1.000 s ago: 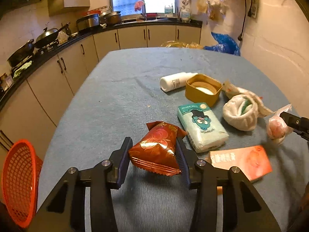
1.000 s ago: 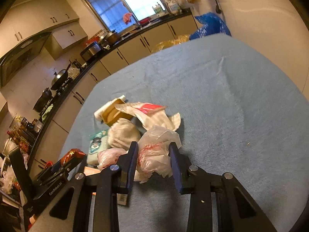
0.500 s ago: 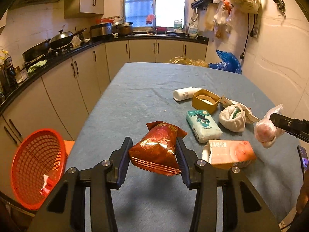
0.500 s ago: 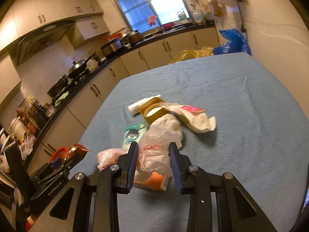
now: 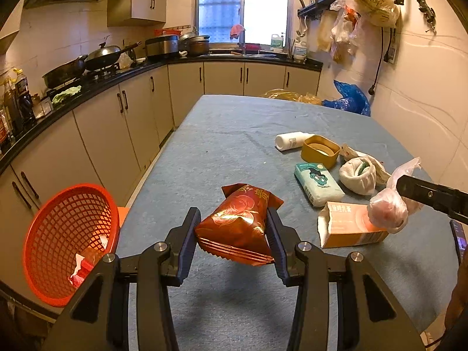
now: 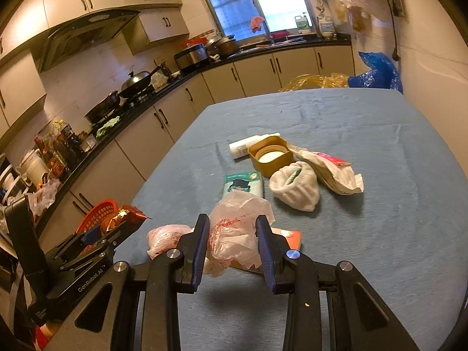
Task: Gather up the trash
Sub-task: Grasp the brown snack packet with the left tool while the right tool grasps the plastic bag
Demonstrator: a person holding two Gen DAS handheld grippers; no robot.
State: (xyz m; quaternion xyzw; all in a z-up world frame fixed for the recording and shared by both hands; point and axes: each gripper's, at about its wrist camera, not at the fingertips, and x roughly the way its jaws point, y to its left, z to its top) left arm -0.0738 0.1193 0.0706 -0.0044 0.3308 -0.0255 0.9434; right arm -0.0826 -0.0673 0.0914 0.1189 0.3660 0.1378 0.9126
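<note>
My left gripper [image 5: 232, 228] is shut on a red-and-gold snack packet [image 5: 238, 225] and holds it above the blue table's near left part. It also shows at the left of the right wrist view [image 6: 117, 228]. My right gripper [image 6: 232, 234] is shut on a crumpled clear plastic bag with red print [image 6: 234, 234], held above the table; the bag also shows in the left wrist view [image 5: 389, 210]. A red mesh basket [image 5: 67, 242] with a few scraps inside sits left of the table, below its edge.
On the blue table [image 5: 234, 146] lie an orange carton [image 5: 348, 225], a tissue pack [image 5: 317, 184], a white cloth bundle [image 5: 358, 175], a yellow tub [image 5: 320, 150], a white bottle [image 5: 292, 140] and a white wrapper [image 6: 330, 166]. Kitchen cabinets [image 5: 102, 134] run along the left.
Both grippers have risen and pulled back from the table with their loads. The basket has come further into the left wrist view.
</note>
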